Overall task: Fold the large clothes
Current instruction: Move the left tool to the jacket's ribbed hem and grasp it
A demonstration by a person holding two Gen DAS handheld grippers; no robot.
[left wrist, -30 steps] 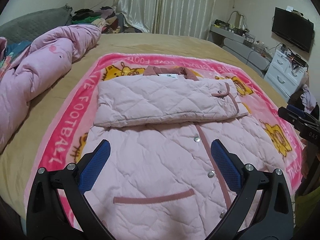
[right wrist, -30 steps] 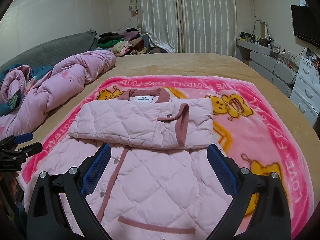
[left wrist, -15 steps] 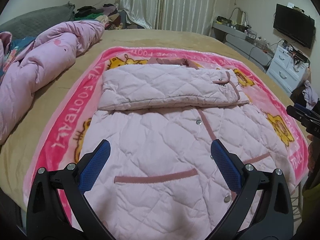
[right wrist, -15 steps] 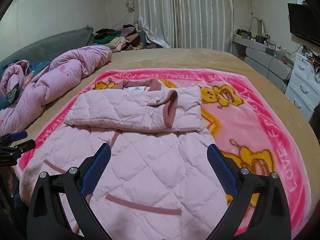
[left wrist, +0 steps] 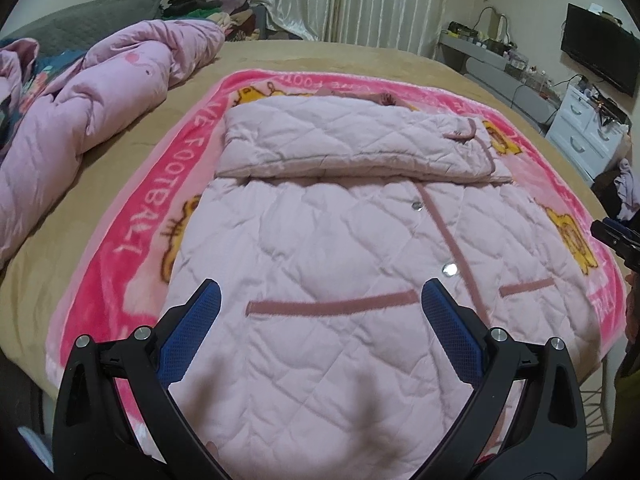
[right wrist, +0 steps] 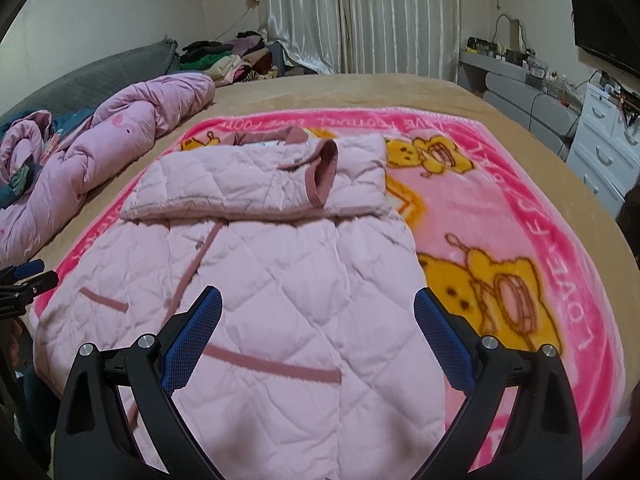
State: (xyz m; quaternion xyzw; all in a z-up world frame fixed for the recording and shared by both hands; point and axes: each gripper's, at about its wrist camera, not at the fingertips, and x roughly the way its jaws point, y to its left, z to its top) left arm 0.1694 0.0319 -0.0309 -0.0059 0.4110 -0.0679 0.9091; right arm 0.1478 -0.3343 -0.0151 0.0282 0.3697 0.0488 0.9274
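Note:
A pale pink quilted jacket (left wrist: 328, 264) lies front up on a pink cartoon blanket (left wrist: 144, 216), both sleeves folded across its chest (left wrist: 352, 144). It also shows in the right wrist view (right wrist: 288, 280), with a dark pink cuff (right wrist: 320, 172) on top. My left gripper (left wrist: 320, 300) is open and empty, low over the jacket's hem on the left side, by a pocket strip (left wrist: 332, 306). My right gripper (right wrist: 316, 304) is open and empty, low over the hem on the right side. The right gripper also shows in the left wrist view (left wrist: 616, 240), the left one in the right wrist view (right wrist: 24, 280).
The blanket (right wrist: 500, 208) lies on a tan bed (right wrist: 360, 92). A rumpled pink duvet (left wrist: 80, 120) lies along the bed's left side. A white drawer unit (right wrist: 604, 148), a desk and a wall TV (left wrist: 600, 56) stand to the right. Piled clothes (right wrist: 228, 56) lie beyond the bed.
Both grippers have dropped lower and pulled back toward the jacket's hem. The jacket now fills more of each view. Both stay open and empty.

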